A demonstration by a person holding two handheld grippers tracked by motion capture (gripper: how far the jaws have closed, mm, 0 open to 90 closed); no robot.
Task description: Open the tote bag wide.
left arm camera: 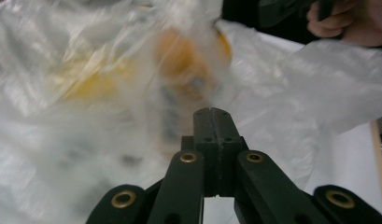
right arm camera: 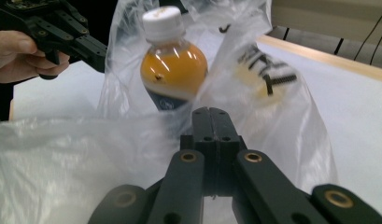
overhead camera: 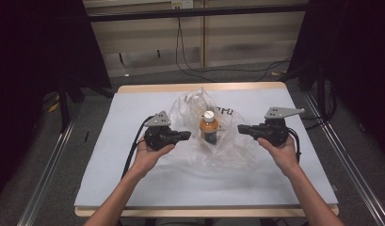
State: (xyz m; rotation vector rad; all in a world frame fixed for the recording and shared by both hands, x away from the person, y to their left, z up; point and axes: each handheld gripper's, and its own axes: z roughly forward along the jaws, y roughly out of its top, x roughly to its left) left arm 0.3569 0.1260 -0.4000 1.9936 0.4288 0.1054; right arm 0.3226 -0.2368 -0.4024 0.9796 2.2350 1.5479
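Sideways, left tool (overhead camera: 186,136) and right tool (overhead camera: 242,128) (both clenched, empty) flanking bagged bottle (overhead camera: 209,127), palms up.

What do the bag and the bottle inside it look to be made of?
Bag: thin clear plastic film, glossy; it crinkles and the bottle shows through. Bottle: apparently clear plastic, smooth and shiny; orange liquid visible through the wall, with a dark label band. Its cap: white, matte, ribbed, likely plastic.
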